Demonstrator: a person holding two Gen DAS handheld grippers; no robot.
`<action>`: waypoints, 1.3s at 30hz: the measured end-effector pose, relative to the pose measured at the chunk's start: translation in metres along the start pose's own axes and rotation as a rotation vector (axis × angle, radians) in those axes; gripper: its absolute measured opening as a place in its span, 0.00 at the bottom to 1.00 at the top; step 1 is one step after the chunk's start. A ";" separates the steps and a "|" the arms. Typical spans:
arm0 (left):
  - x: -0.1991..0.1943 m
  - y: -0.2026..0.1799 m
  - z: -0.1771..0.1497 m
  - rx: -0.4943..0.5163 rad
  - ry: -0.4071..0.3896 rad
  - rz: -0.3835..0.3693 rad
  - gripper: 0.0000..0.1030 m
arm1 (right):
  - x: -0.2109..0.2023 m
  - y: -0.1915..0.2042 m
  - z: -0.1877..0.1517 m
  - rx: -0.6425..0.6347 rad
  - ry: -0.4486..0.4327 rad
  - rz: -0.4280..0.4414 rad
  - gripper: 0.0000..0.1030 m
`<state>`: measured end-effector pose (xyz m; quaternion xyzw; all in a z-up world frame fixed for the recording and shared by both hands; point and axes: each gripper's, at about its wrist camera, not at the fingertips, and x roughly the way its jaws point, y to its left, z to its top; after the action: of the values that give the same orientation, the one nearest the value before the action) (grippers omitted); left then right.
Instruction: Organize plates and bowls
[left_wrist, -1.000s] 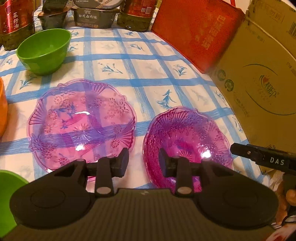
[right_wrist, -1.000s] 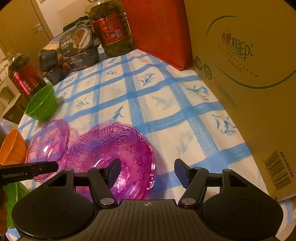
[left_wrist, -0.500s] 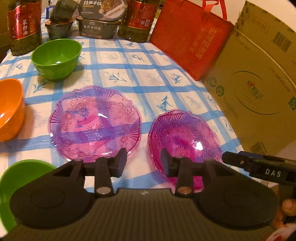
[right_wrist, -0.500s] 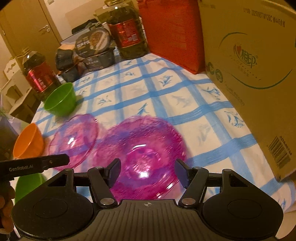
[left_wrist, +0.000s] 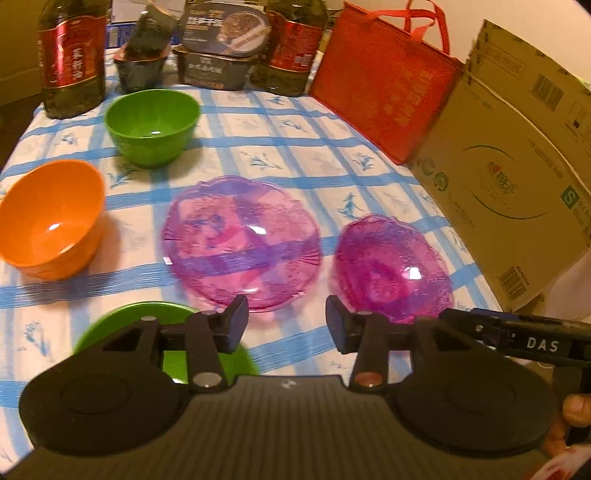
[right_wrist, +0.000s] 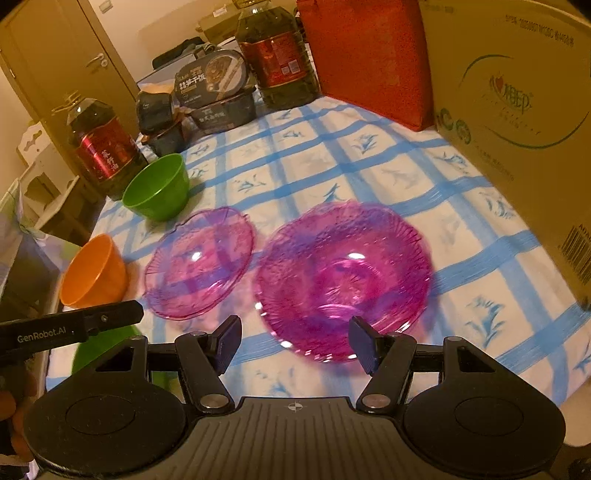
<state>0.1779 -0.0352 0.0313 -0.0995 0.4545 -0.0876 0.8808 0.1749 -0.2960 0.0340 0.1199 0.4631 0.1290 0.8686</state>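
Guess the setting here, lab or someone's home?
Probably a home, a table used for dining and storage: blue-checked tablecloth, cooking oil bottle, boxed ready meals, cardboard box, and a wardrobe-like door behind.

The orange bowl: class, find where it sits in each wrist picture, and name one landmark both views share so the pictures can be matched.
Left wrist view: the orange bowl sits at the left edge, at mid-height, left of the flat purple plate.
Right wrist view: the orange bowl is at lower left, just above the other gripper's black bar.
Shared landmark: the upright green bowl in front of an oil bottle.
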 end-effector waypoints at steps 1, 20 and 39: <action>-0.002 0.005 0.001 -0.005 0.001 0.001 0.41 | 0.000 0.004 -0.001 0.004 -0.002 0.001 0.62; 0.006 0.076 0.041 0.061 0.032 0.011 0.46 | 0.023 0.058 -0.011 0.101 -0.018 0.030 0.62; 0.086 0.096 0.075 0.065 0.116 0.019 0.45 | 0.087 0.058 0.000 0.335 0.008 0.047 0.41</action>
<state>0.2947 0.0438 -0.0180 -0.0612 0.5025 -0.0996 0.8567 0.2155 -0.2125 -0.0140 0.2735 0.4785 0.0706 0.8314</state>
